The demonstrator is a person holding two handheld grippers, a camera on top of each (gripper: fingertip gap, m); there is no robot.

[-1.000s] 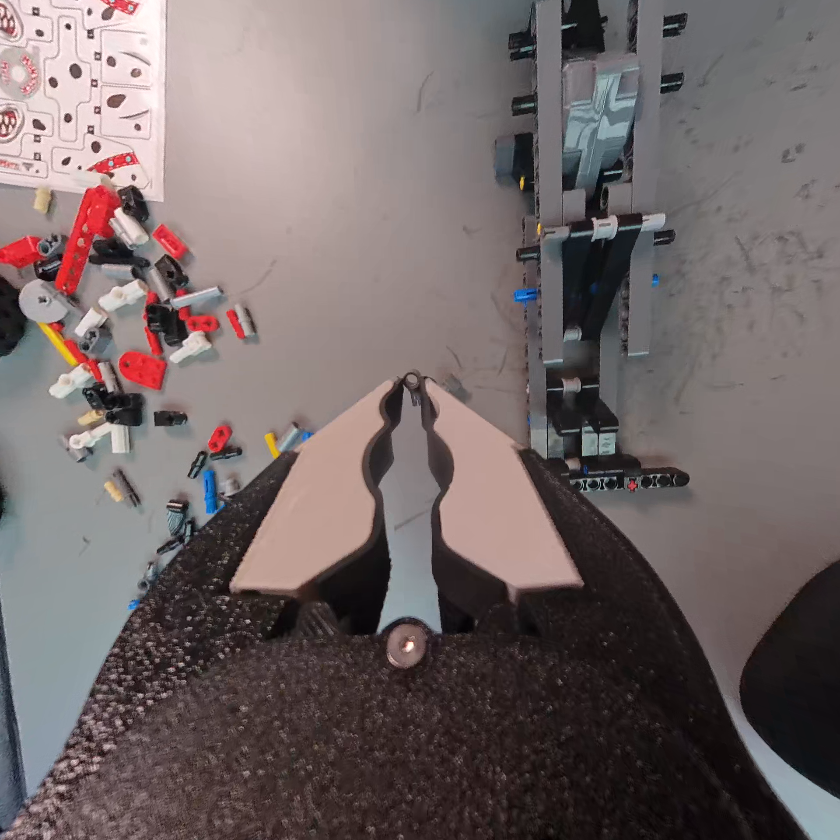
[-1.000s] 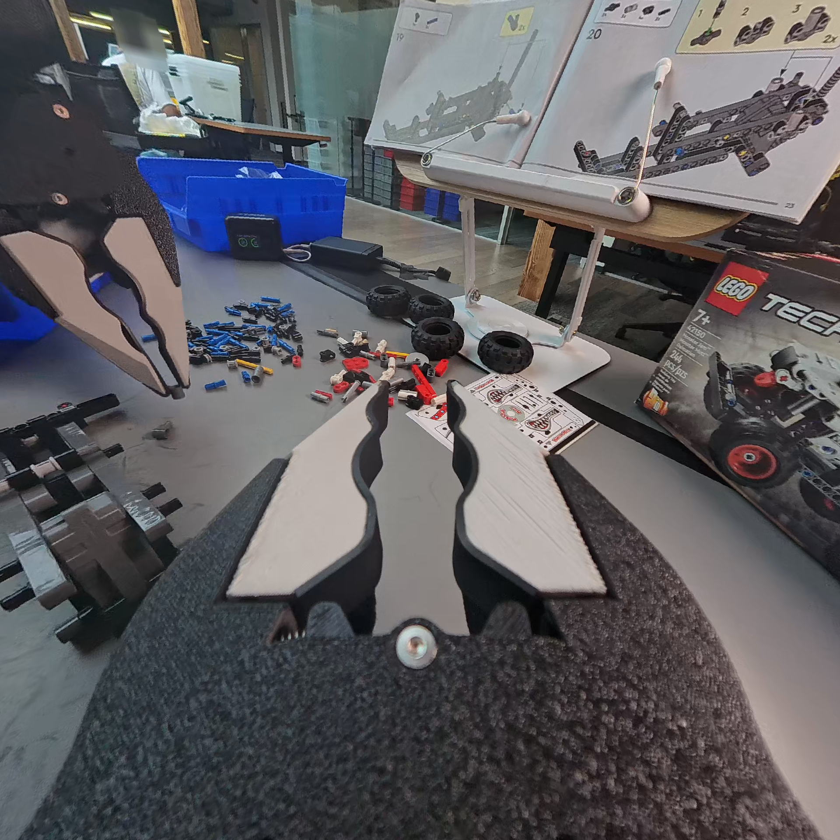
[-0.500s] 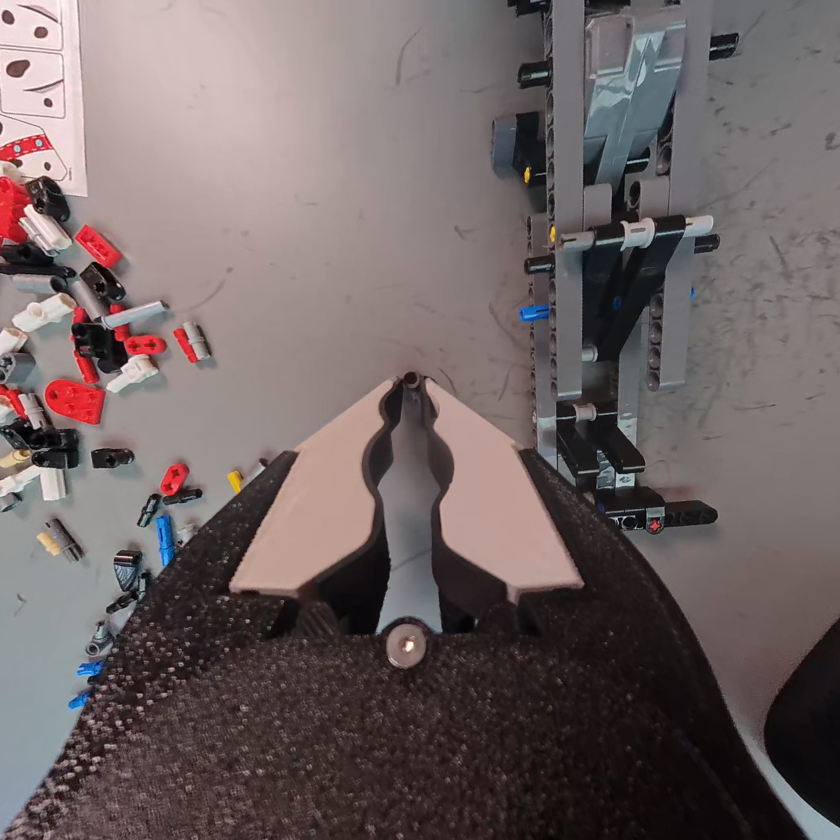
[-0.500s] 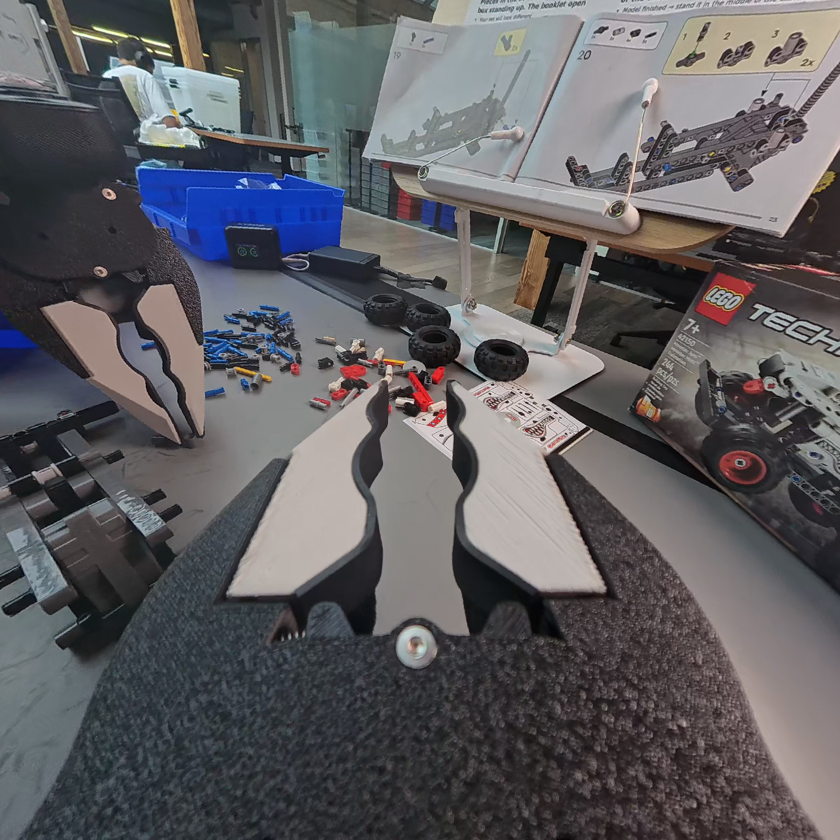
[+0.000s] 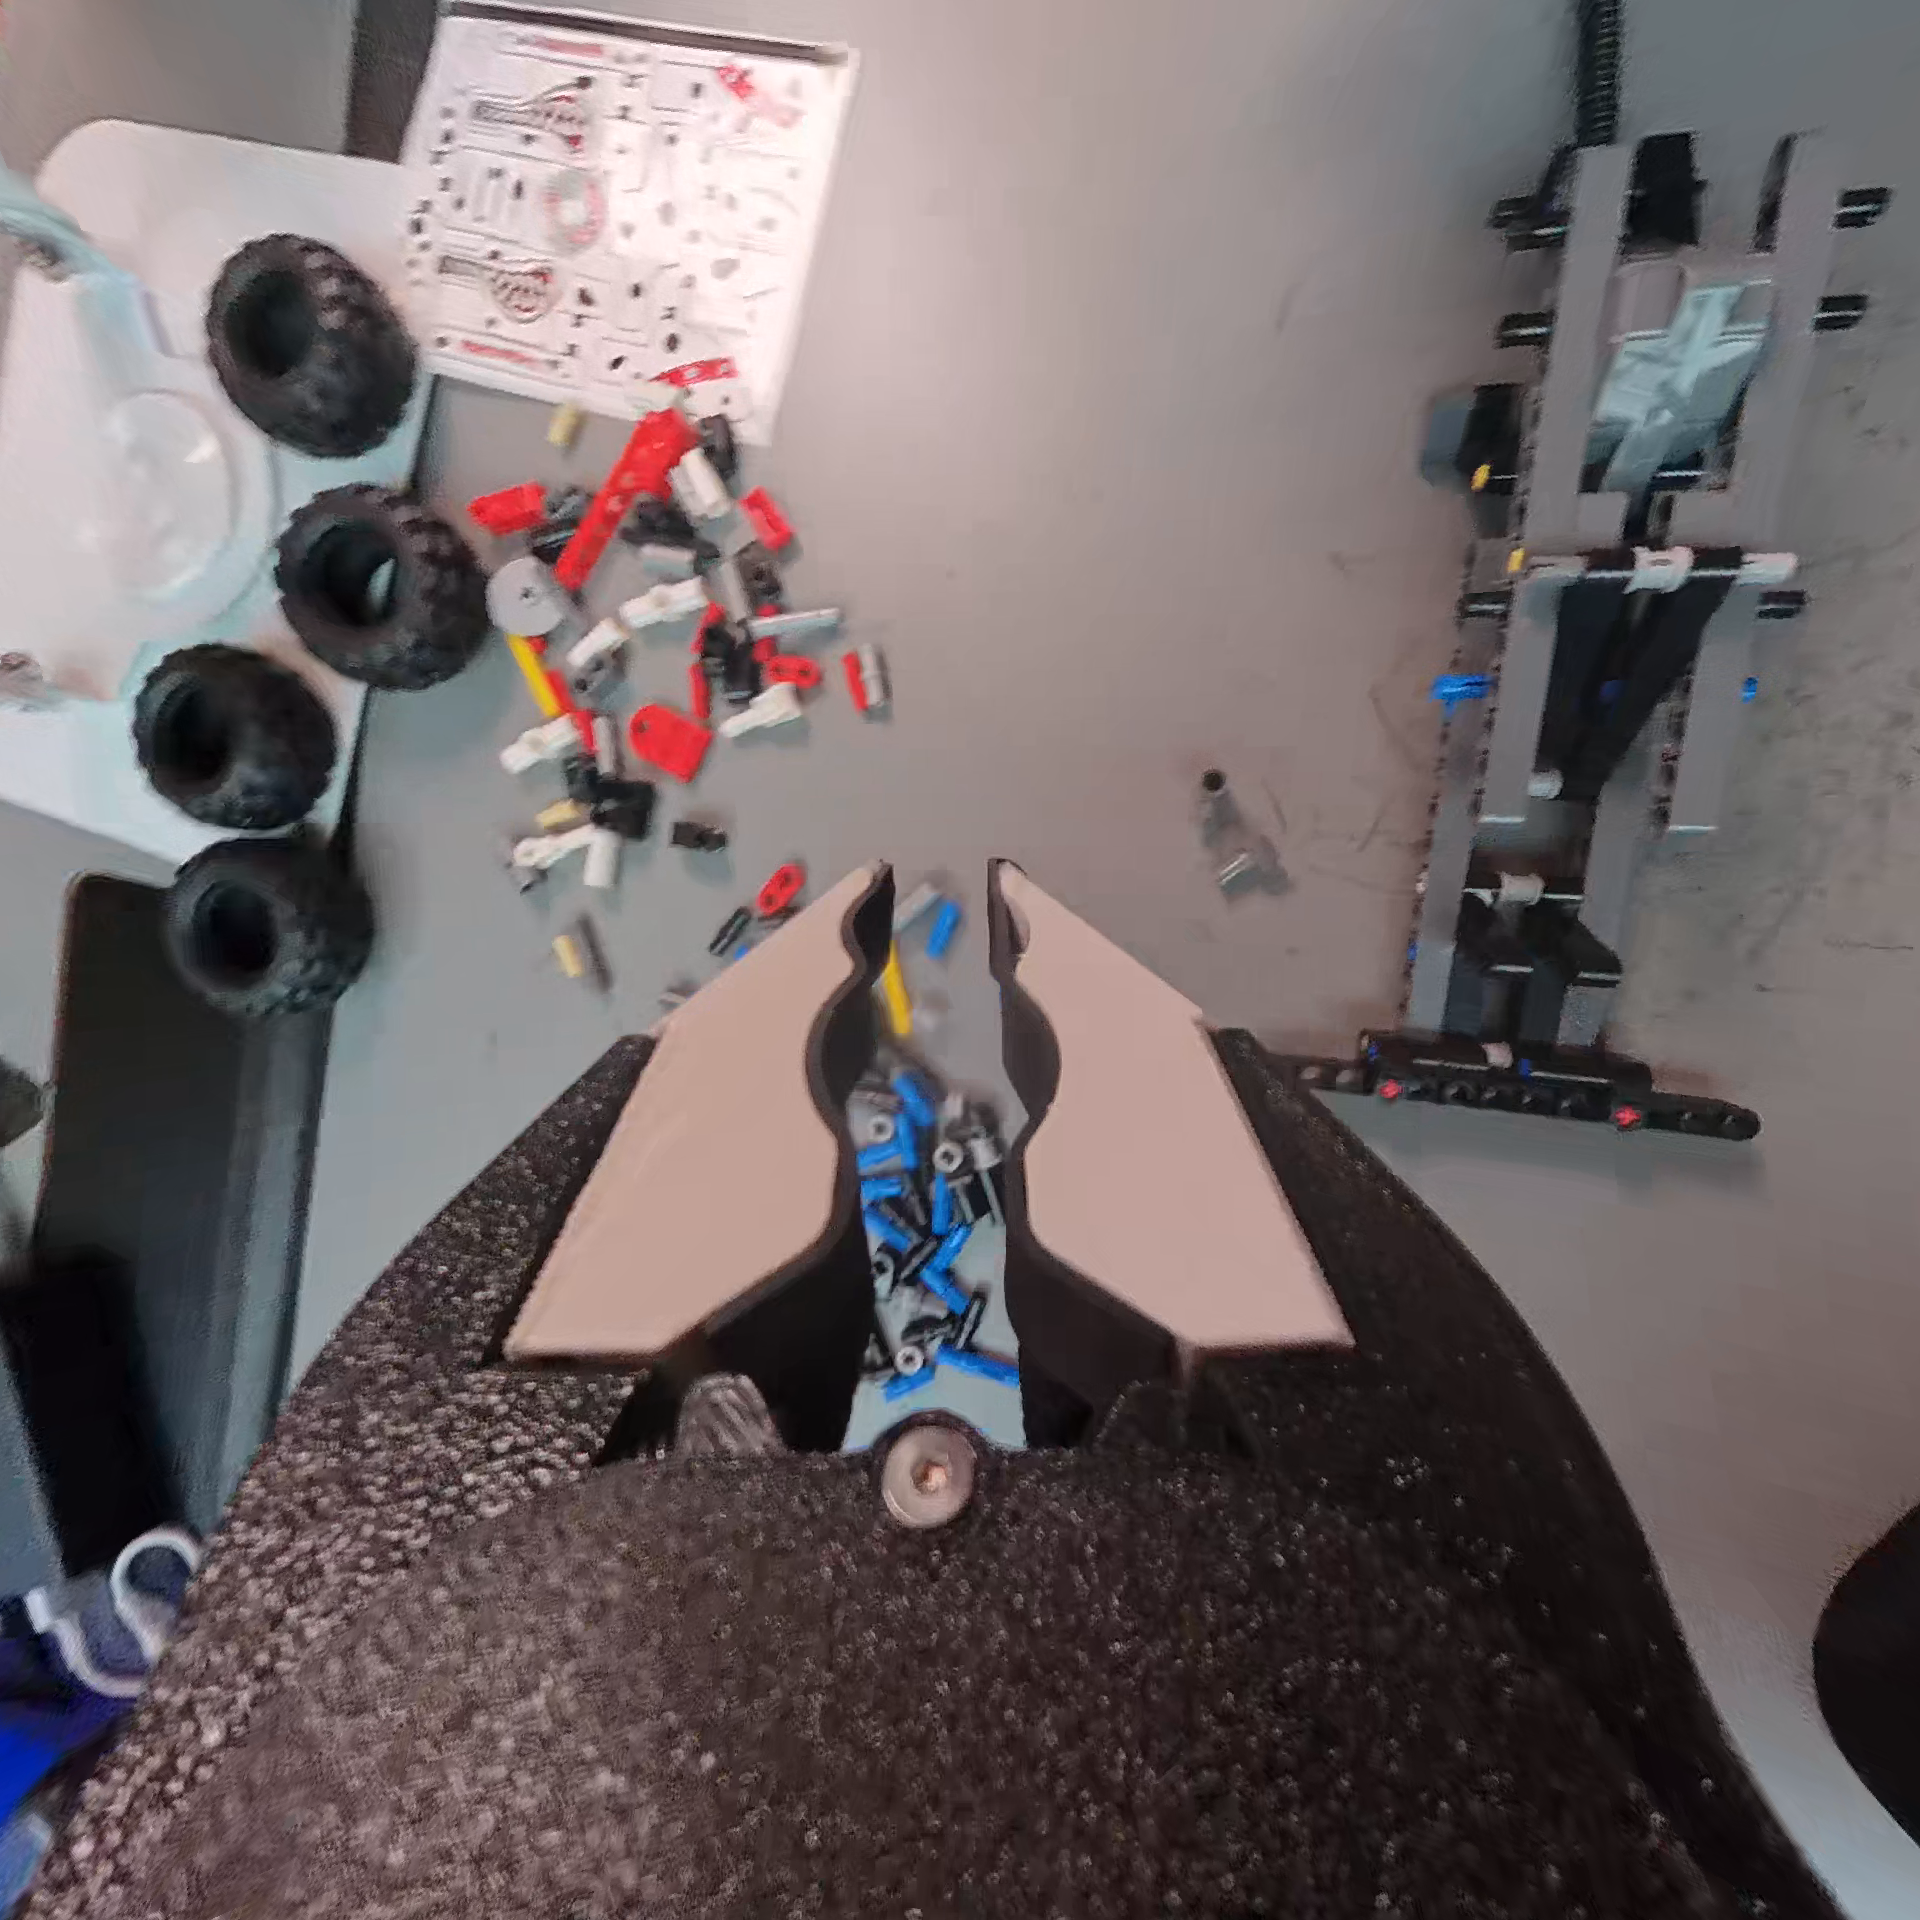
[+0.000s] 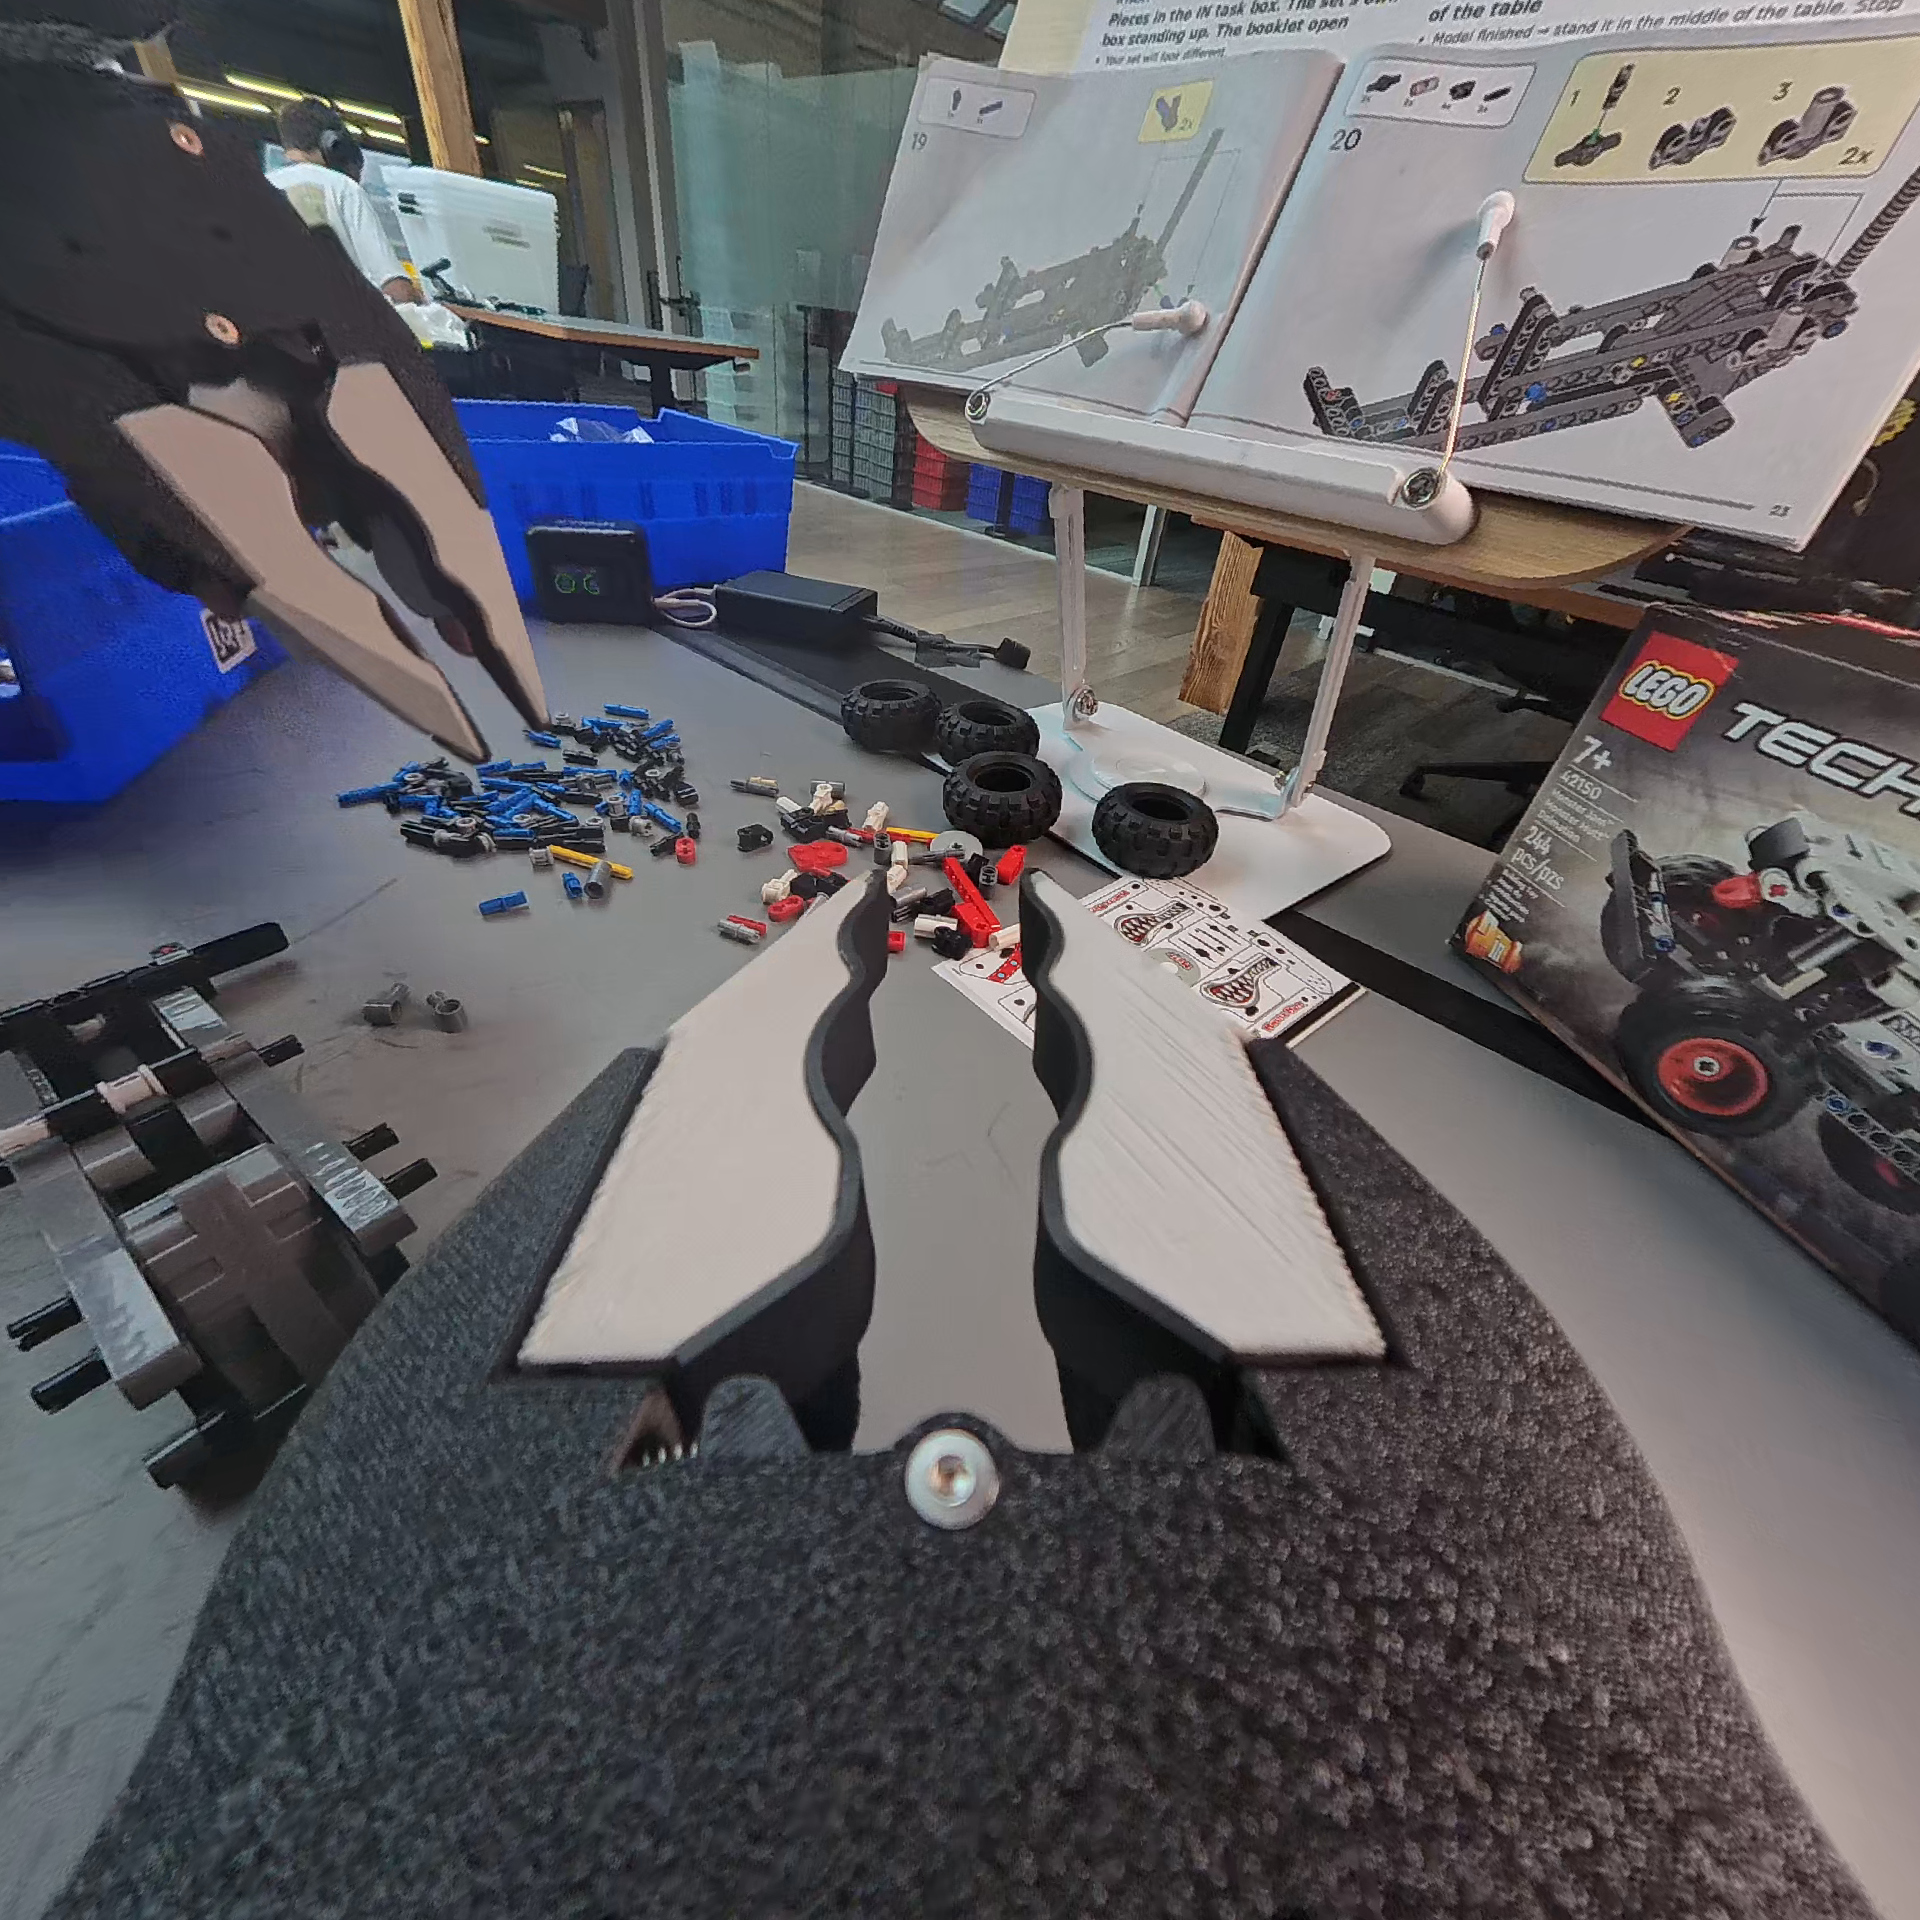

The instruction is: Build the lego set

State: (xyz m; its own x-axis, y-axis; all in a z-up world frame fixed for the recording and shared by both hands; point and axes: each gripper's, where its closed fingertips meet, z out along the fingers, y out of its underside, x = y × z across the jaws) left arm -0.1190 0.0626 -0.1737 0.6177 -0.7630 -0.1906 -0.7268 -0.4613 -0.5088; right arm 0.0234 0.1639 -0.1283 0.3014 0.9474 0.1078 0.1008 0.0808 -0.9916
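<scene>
The half-built grey and black chassis lies on the grey table at the right; it also shows at the left of the right wrist view. Two small grey pieces lie loose on the table just left of it. My left gripper is open and empty, hovering over a pile of blue and black pins. From the right wrist view it hangs above that pile. My right gripper is open and empty above bare table.
A pile of red, white and black parts lies by the sticker sheet. Several black tyres sit by the white stand holding the instruction booklet. The set's box stands at right, blue bins behind. The left gripper's tips are roughly 20 cm from the right gripper's.
My left gripper was shut on a small grey piece beside the chassis. It has opened, left the piece on the table, and pulled back and up over the blue pin pile. The right gripper stayed put.
</scene>
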